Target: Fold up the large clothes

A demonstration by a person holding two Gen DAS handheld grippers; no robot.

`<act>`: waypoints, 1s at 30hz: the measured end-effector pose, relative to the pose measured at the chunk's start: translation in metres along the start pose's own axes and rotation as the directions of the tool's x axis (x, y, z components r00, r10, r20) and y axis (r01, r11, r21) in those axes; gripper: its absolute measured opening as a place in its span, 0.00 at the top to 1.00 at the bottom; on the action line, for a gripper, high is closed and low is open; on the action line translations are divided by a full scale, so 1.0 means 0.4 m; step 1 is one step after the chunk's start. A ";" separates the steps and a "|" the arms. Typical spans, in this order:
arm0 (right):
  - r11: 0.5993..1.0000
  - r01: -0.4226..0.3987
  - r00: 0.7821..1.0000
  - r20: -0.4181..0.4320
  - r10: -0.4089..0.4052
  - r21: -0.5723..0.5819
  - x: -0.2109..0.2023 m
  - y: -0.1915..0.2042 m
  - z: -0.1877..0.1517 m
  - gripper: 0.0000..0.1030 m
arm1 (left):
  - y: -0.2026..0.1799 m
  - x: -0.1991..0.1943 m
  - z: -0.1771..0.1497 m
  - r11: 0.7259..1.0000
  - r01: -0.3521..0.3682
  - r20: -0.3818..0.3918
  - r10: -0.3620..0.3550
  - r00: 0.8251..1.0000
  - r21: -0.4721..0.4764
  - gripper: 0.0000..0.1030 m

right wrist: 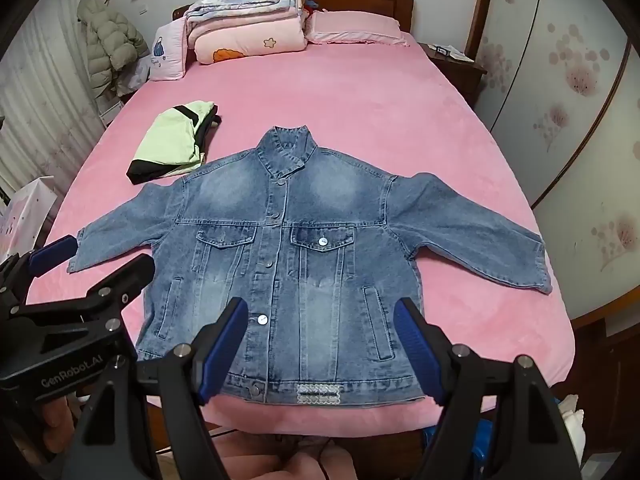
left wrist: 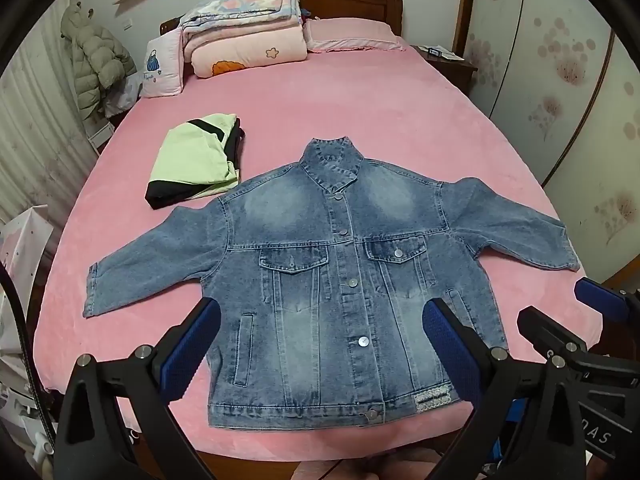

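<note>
A blue denim jacket point(left wrist: 300, 220) point(right wrist: 320, 200) lies flat on the pink bed point(left wrist: 360, 112) point(right wrist: 360, 100), front up and buttoned, collar away from me, both sleeves spread out sideways. My left gripper point(left wrist: 320, 314) hovers open above the jacket's lower left half, its blue pads wide apart and holding nothing. My right gripper point(right wrist: 322, 308) hovers open above the lower right half, also holding nothing. Each gripper shows in the other's view: the right gripper point(left wrist: 564, 310) at the right edge, the left gripper point(right wrist: 96, 258) by the left sleeve cuff.
A folded green and black garment point(left wrist: 192, 156) point(right wrist: 172, 144) lies beyond the jacket's left shoulder. Stacked quilts point(left wrist: 244, 28) and a pink pillow point(left wrist: 352, 34) sit by the wooden headboard. A wardrobe point(left wrist: 560, 80) stands right; a puffer coat point(left wrist: 96, 64) hangs left.
</note>
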State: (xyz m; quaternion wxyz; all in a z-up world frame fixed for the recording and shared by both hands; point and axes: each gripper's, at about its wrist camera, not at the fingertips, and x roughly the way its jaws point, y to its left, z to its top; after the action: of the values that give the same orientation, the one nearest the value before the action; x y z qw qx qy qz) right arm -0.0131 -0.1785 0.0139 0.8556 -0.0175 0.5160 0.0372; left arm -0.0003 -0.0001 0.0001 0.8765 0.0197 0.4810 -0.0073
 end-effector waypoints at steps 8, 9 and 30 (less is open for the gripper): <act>1.000 0.001 1.000 0.006 -0.001 -0.005 0.005 0.009 0.001 0.27 | 0.002 -0.009 -0.008 1.000 0.005 0.000 -0.005 1.000 -0.005 0.02; 1.000 -0.008 1.000 -0.001 0.008 0.004 0.020 0.011 -0.003 0.27 | 0.000 0.001 0.000 1.000 0.002 -0.008 -0.002 1.000 0.001 0.02; 1.000 0.009 1.000 -0.001 -0.009 0.014 0.010 0.047 0.011 0.27 | 0.026 0.007 0.001 1.000 0.003 -0.005 -0.003 1.000 0.003 0.02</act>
State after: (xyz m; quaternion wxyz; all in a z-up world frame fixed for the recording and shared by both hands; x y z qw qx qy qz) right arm -0.0087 -0.1592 0.0125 0.8555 -0.0138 0.5167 0.0298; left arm 0.0018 0.0102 -0.0017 0.8752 0.0205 0.4833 -0.0093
